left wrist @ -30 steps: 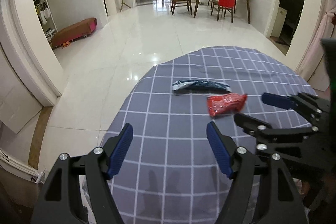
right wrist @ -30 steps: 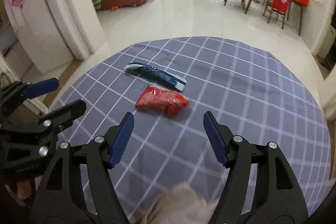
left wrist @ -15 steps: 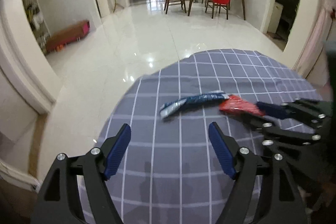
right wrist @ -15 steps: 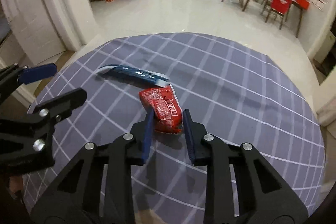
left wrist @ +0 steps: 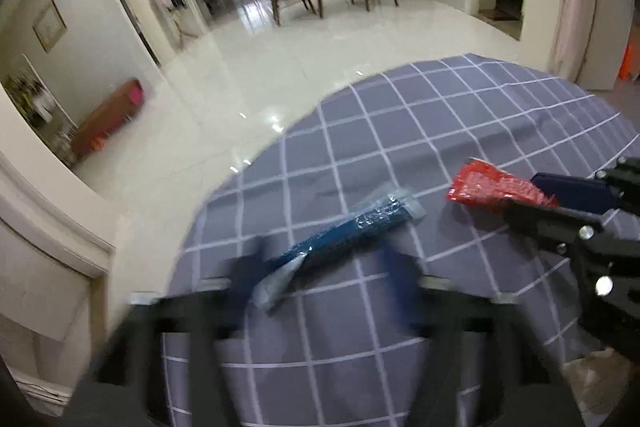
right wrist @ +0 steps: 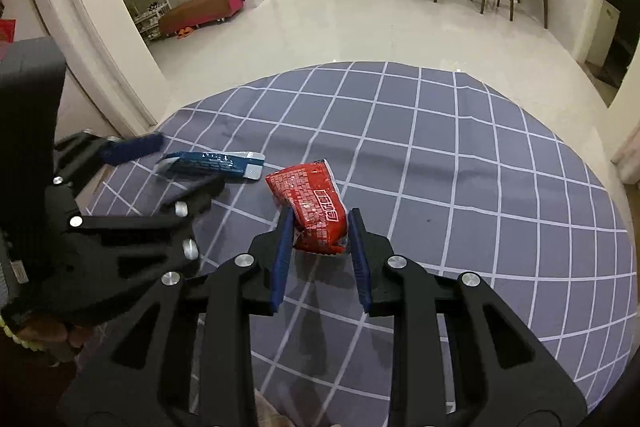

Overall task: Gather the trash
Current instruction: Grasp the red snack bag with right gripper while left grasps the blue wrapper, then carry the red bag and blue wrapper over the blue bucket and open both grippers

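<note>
Right claw [right wrist: 318, 253] pinches the red packet [right wrist: 310, 203] at centre frame. Left claw [left wrist: 316, 267], closing, straddles the blue wrapper [left wrist: 340, 231] lower centre, grip unclear; we fear slippery film slides across the surface [right wrist: 480, 187].

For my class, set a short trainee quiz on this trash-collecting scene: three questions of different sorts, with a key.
1. Fill in: the blue wrapper lies on a checked ___.
2. True or false: the red packet lies on the floor.
3. The right gripper grips: A the blue wrapper; B the red packet; C nothing.
Key: 1 tablecloth; 2 false; 3 B, its fingers having just closed on it.
</note>
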### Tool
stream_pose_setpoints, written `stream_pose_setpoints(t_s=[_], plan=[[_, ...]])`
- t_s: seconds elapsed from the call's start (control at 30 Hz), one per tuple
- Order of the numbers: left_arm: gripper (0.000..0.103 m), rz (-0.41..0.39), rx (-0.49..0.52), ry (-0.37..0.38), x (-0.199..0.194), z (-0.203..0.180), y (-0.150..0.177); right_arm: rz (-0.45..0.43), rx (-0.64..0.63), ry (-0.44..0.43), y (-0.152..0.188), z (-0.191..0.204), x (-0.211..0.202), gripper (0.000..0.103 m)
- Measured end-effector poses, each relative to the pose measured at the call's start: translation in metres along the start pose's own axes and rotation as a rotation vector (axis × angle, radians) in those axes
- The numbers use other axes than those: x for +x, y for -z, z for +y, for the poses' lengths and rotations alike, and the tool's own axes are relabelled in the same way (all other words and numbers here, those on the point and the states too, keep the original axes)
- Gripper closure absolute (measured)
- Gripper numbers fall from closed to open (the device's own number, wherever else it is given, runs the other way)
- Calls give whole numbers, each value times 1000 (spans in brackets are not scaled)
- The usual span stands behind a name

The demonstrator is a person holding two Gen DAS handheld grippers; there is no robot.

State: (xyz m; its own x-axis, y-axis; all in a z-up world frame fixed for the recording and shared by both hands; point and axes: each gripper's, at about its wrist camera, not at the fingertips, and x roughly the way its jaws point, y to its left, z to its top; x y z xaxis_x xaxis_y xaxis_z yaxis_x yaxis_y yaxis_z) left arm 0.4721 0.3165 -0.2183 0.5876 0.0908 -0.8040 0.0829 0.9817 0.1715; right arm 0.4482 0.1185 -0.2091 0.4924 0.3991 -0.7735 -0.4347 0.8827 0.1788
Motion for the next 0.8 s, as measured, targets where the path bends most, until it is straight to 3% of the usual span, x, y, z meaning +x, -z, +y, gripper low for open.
stream_pose_setpoints(t_s=[0.03, 0.17, 0.27, 0.43, 0.63, 0.8], plan=[[81, 7, -26, 19, -1, 2, 0, -2, 4, -7, 1, 4, 2, 76], [93, 0, -60, 7, -9, 0, 7, -19, 13, -20, 6, 6, -8, 76], [95, -37, -114, 38, -28, 1, 14, -32, 14, -35, 11, 6, -22, 76], [96, -96, -151, 19, -73, -9, 20, -81, 40, -60, 20, -1, -60, 76], [96, -179, -138, 52, -135, -58, 27, -170, 61, -63, 44, -14, -129, 76], [96, -233, -106, 97, -184, -120, 38, -250, 106, -43, 87, -47, -199, 76]])
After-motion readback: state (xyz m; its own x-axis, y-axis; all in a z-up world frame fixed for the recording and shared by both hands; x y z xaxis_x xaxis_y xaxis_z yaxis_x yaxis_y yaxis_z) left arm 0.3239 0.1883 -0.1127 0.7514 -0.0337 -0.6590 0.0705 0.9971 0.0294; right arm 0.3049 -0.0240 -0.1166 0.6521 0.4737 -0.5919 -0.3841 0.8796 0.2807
